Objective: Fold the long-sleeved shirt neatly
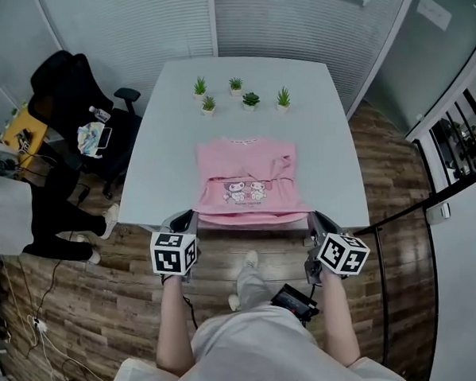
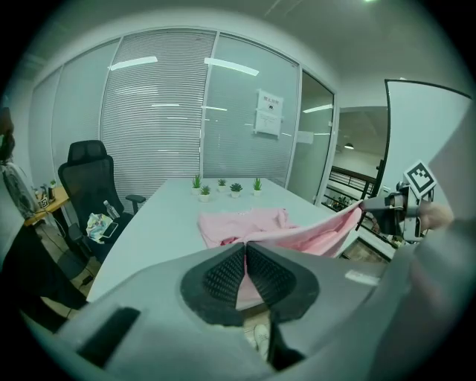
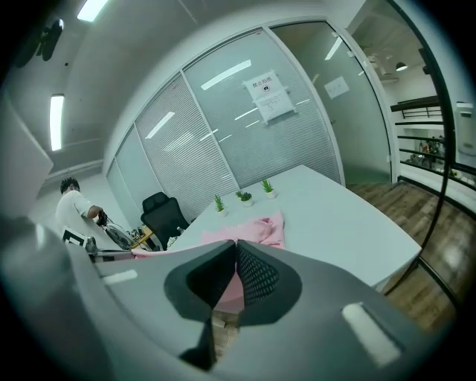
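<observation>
At the near edge of the table [image 1: 160,150], the pink shirt [image 1: 249,173] lies flat, with its collar toward the potted plants [image 1: 251,100]. The left gripper [image 1: 187,220] and right gripper [image 1: 313,220] are each closed on a hem corner, apparently on a thin pinch of cloth. The hem spans crosswise between them, and the shirt's long axis runs straight ahead. Both hands are equally near, so the fold likely goes forward.

Shirt [image 1: 249,181] print, wall notice [image 2: 268,113] unreadable.
</observation>
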Motion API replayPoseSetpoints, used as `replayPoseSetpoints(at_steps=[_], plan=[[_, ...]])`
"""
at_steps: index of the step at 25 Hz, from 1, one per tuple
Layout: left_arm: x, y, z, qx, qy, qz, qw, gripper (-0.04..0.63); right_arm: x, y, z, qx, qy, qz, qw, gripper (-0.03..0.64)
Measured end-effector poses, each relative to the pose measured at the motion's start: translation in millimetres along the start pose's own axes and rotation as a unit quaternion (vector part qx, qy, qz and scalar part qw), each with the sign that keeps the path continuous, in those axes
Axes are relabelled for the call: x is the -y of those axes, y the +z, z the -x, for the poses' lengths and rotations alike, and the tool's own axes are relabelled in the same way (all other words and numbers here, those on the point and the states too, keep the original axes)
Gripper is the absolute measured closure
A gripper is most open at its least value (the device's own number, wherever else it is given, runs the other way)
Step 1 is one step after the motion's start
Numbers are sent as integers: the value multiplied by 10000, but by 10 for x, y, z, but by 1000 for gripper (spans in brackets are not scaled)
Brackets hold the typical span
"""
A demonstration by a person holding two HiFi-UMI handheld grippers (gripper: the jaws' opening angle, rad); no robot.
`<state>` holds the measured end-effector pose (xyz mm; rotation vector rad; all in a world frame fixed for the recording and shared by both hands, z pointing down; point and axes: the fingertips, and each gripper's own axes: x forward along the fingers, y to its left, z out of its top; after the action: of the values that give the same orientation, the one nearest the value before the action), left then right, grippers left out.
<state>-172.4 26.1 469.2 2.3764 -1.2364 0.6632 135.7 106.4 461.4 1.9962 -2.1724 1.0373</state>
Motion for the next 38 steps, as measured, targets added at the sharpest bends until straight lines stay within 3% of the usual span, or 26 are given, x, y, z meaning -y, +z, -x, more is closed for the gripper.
replayPoseSetpoints(at_steps=[23, 38], plan=[[-775, 1048, -1314, -24, 102, 56, 9999, 578, 120, 1131, -1550, 151, 162, 36, 9997, 598], [-1096, 1319, -2127, -228, 337, 196, 9990, 578, 411, 1421, -2402, -164, 284, 120, 9994, 598]])
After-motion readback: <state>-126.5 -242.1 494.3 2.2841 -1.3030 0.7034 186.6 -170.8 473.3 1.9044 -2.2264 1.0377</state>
